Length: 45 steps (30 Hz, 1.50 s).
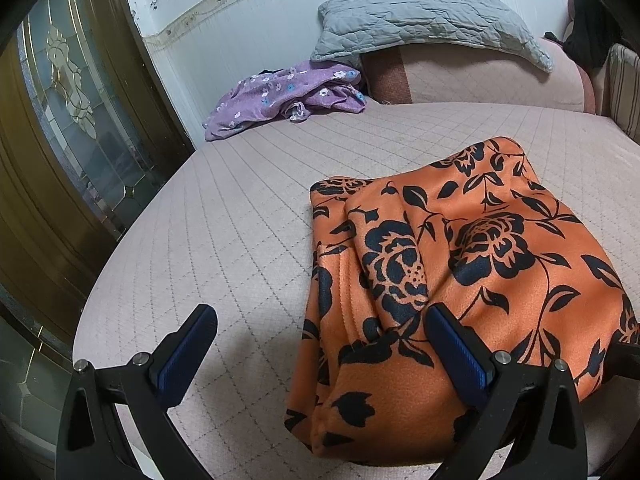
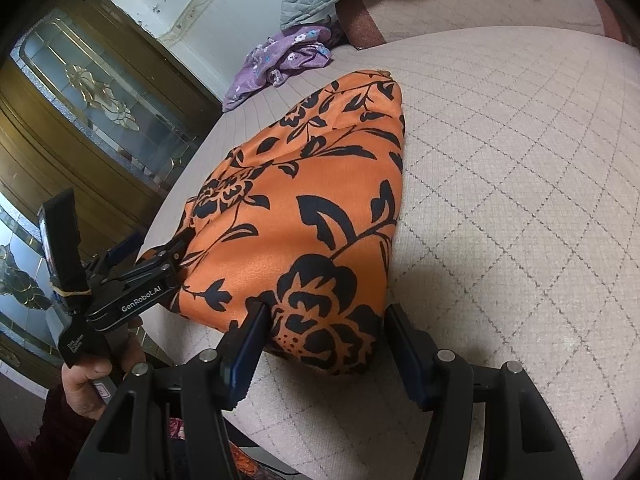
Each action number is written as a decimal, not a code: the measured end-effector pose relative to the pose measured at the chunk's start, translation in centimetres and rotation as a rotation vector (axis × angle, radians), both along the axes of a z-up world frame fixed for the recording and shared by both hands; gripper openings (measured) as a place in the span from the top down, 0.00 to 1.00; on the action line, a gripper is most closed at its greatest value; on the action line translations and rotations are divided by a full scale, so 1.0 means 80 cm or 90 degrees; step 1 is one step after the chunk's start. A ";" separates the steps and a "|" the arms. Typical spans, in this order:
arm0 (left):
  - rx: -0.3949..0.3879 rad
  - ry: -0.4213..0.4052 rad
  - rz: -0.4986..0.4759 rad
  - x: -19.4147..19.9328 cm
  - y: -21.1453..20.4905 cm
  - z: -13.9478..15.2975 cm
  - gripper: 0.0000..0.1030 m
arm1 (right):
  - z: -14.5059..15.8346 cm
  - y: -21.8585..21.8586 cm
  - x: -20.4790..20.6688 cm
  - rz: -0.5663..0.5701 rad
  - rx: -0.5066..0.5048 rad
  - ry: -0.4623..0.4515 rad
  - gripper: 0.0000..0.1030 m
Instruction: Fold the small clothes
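Observation:
An orange garment with a black flower print (image 1: 460,280) lies folded in a thick bundle on the pale quilted bed (image 1: 240,208). My left gripper (image 1: 320,328) is open at the bundle's near left edge, its right finger (image 1: 456,352) over the cloth and its left finger over the bed. In the right wrist view the same orange garment (image 2: 304,208) lies ahead. My right gripper (image 2: 326,320) is open around its near corner. The left gripper (image 2: 160,268) shows at the garment's left side, held by a hand (image 2: 96,368).
A crumpled purple flowered garment (image 1: 280,96) lies at the bed's far left by the wall. A grey quilted pillow (image 1: 424,20) rests on the pink headboard bolster (image 1: 480,76). A brown cabinet with glass doors (image 1: 60,120) stands left of the bed.

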State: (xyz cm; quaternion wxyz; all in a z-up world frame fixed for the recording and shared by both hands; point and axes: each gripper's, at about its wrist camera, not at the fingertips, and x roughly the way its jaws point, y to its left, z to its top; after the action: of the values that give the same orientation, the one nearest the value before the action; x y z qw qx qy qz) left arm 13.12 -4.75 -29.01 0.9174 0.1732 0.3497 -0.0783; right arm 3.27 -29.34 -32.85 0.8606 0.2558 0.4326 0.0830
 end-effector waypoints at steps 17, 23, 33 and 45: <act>-0.016 0.006 -0.015 0.007 0.003 -0.003 0.00 | 0.041 -0.035 -0.013 -0.081 0.022 -0.110 0.39; -0.022 0.010 -0.019 0.009 0.007 -0.005 0.00 | 0.015 -0.011 0.012 -0.044 0.016 -0.054 0.39; -0.113 0.072 -0.012 0.040 0.037 0.027 0.00 | 0.023 -0.033 0.022 -0.063 0.082 -0.041 0.39; -0.288 0.345 -0.033 0.114 0.076 -0.030 0.00 | -0.008 -0.083 0.068 -0.067 0.245 0.046 0.26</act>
State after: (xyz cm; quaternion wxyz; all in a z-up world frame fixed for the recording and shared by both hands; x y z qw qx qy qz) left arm 22.23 1.34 -31.45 0.8042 -0.0530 0.5496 -0.2199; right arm 8.75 -35.98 -33.47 0.7829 0.4407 0.4252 0.1099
